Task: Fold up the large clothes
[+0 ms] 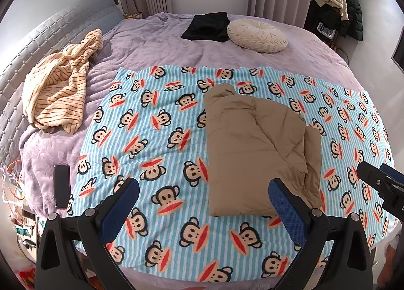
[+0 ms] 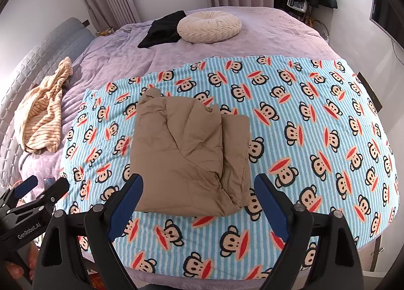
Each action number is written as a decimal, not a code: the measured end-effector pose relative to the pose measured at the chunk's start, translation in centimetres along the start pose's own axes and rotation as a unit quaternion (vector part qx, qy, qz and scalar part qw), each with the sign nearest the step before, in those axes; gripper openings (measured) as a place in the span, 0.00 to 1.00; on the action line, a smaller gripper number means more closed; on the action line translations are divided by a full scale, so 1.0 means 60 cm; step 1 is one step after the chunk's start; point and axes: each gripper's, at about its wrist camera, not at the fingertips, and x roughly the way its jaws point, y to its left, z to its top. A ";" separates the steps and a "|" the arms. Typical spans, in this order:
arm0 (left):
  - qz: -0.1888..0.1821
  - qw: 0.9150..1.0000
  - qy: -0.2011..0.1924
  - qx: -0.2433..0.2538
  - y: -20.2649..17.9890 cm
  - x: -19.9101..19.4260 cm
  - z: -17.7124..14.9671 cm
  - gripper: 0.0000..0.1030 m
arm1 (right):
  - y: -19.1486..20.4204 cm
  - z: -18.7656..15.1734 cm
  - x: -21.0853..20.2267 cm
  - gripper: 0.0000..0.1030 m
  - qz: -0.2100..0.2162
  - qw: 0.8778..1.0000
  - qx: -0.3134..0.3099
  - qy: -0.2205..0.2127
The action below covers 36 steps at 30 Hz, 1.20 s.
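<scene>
Left wrist view: the left claw (image 1: 205, 210) stands wide and empty above the monkey-print blanket (image 1: 151, 138), the folded tan jacket (image 1: 255, 148) just beyond its right finger.

Right wrist view: the right claw (image 2: 199, 204) gapes wide, empty, straddling the jacket's near edge (image 2: 186, 209). Pinch both near corners evenly before folding away.

Your left gripper (image 1: 204, 191) points steeply downward with its jaws spread wide and nothing between the blue pads (image 1: 121, 210). Your right gripper (image 2: 198, 187) is tilted down the same way, jaws just as wide, pads bare. The two sit side by side, close together but apart. Your fingers (image 2: 17, 268) show at the lower edge of the right wrist view, wrapped around the left gripper's handle.
</scene>
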 end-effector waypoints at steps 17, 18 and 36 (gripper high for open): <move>0.001 1.000 -0.002 0.000 0.001 0.000 0.001 0.99 | 0.002 0.001 -0.001 0.89 0.000 1.000 0.000 -0.001; 0.001 1.000 -0.002 -0.001 0.002 -0.001 0.001 0.99 | 0.002 0.001 -0.001 0.89 0.000 1.000 0.000 -0.001; 0.007 1.000 -0.006 -0.007 0.008 -0.006 0.005 0.99 | 0.007 0.001 0.001 0.89 -0.001 1.000 -0.001 0.002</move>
